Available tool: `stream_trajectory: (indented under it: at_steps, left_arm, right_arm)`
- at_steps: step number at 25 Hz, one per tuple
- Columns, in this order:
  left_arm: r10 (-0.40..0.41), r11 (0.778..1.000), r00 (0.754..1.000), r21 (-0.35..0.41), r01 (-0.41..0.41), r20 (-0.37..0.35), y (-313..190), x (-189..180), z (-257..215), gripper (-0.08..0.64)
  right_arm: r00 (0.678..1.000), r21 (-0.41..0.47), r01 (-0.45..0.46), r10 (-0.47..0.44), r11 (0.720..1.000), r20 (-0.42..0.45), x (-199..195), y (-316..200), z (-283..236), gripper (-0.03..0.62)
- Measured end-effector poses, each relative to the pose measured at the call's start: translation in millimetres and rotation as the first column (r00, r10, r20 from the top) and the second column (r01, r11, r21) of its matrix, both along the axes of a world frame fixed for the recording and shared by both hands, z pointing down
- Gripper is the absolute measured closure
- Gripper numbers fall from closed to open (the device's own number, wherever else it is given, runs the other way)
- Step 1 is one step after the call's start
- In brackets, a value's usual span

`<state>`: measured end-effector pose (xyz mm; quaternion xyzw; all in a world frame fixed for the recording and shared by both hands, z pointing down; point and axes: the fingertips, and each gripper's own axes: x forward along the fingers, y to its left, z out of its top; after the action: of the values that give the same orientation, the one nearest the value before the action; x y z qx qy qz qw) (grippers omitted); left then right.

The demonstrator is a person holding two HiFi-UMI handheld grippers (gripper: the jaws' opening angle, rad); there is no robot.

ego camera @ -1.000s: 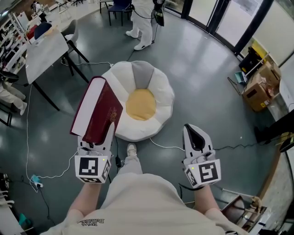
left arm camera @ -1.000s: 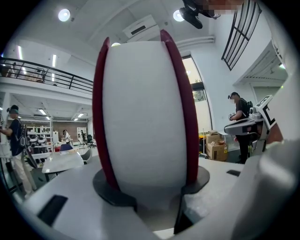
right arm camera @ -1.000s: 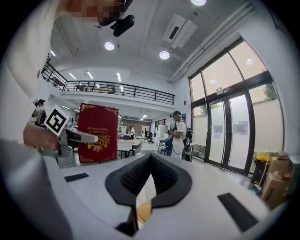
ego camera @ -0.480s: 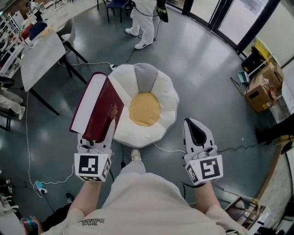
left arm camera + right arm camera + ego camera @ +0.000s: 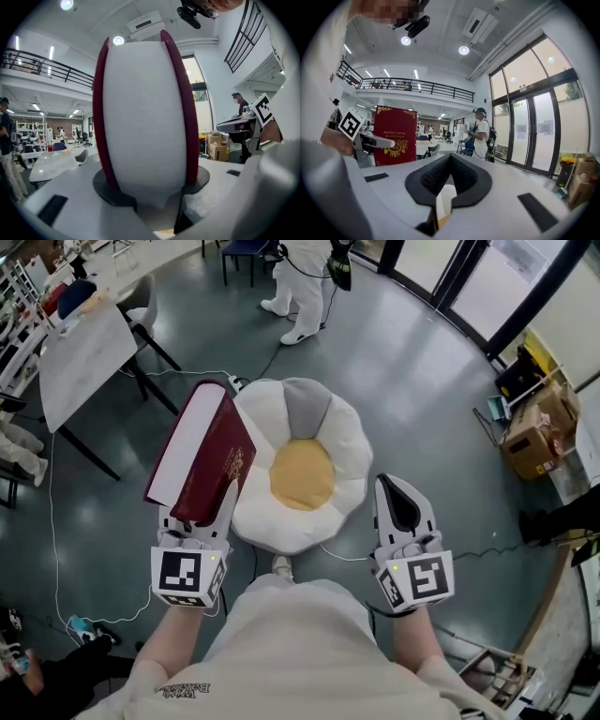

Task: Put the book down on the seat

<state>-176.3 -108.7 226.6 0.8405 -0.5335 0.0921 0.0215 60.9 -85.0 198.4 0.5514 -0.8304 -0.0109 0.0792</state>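
Observation:
A thick dark red book (image 5: 202, 460) with white page edges stands up from my left gripper (image 5: 199, 512), which is shut on its lower end. In the left gripper view the book (image 5: 143, 112) fills the middle, with both jaws pressed on its covers. The seat (image 5: 309, 423) is a white flower-shaped floor cushion with a yellow centre and one grey petal; it lies on the floor just ahead, between the two grippers. My right gripper (image 5: 399, 495) is shut and holds nothing, level with the left one. The right gripper view shows the book's gold-printed cover (image 5: 394, 136) off to the left.
A white table (image 5: 80, 357) with dark chairs stands at the far left. A person in white (image 5: 305, 277) stands beyond the seat. Cardboard boxes (image 5: 530, 432) sit at the right by the glass doors. Cables (image 5: 56, 521) run over the grey floor. My shoe (image 5: 281, 565) touches the seat's near edge.
The seat has come closer and now lies between the two grippers. Both grippers keep the same pose, with the book still held upright in the left one.

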Motion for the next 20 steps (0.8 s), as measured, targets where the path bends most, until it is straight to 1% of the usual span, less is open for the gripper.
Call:
stream_trajectory:
  at_steps: [5,10,14,20]
  left_arm:
    - [0.006,0.999,1.000,0.035,-0.006,-0.022,-12.4,-10.7,-11.0,0.333]
    - [-0.019,0.999,0.998,0.024,0.021,-0.066,-21.9,-15.9,-18.5,0.333]
    - [-0.016,0.999,0.998,0.032,0.018,-0.060,-29.4,-12.8,-27.9,0.333]
    - [-0.023,1.000,0.998,0.019,0.024,-0.050,-23.7,-2.7,-22.6,0.333]
  right_arm:
    - [1.000,0.008,0.014,-0.014,1.000,-0.021,-16.1,-16.0,0.1,0.592]
    - [1.000,-0.004,0.006,-0.006,1.000,-0.022,-17.6,-26.2,-0.8,0.592]
    - [0.999,-0.003,0.017,-0.017,1.000,-0.031,-16.7,-33.4,-11.7,0.592]
    - [0.999,0.001,0.035,-0.035,0.999,-0.034,-8.5,-34.7,-14.9,0.592]
